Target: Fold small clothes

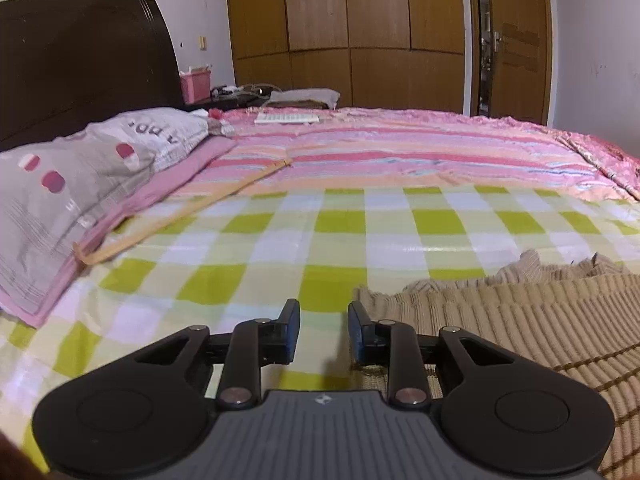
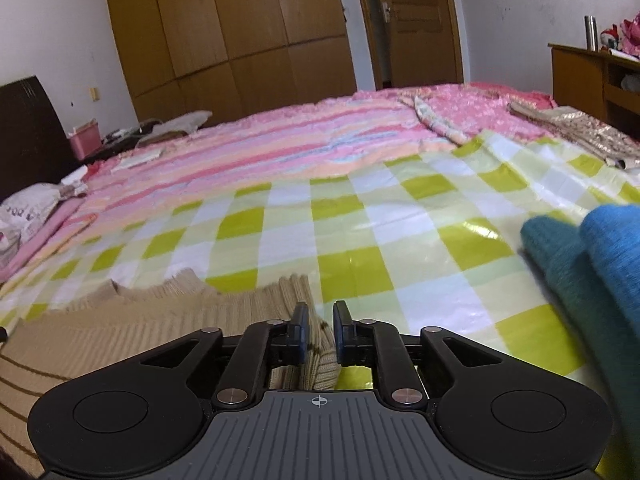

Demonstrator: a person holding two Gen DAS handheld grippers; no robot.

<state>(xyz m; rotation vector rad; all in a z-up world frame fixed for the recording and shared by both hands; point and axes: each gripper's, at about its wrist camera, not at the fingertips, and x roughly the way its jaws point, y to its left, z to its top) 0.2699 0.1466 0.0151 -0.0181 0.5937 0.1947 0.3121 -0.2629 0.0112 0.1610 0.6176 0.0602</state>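
From the left wrist, the left gripper (image 1: 324, 312) hangs low over the green checked sheet (image 1: 280, 248) on the bed, jaws spread with nothing between them. The beige ribbed sweater (image 1: 520, 320) lies flat just to its right, its edge by the right-hand pad.

From the right wrist, the right gripper (image 2: 320, 316) sits over that sweater's (image 2: 120, 320) corner, jaws slightly parted, knit between them but apparently not pinched. A blue knit garment (image 2: 592, 264) waits at the right. The sweater looks partly folded; the blue piece seems untouched.
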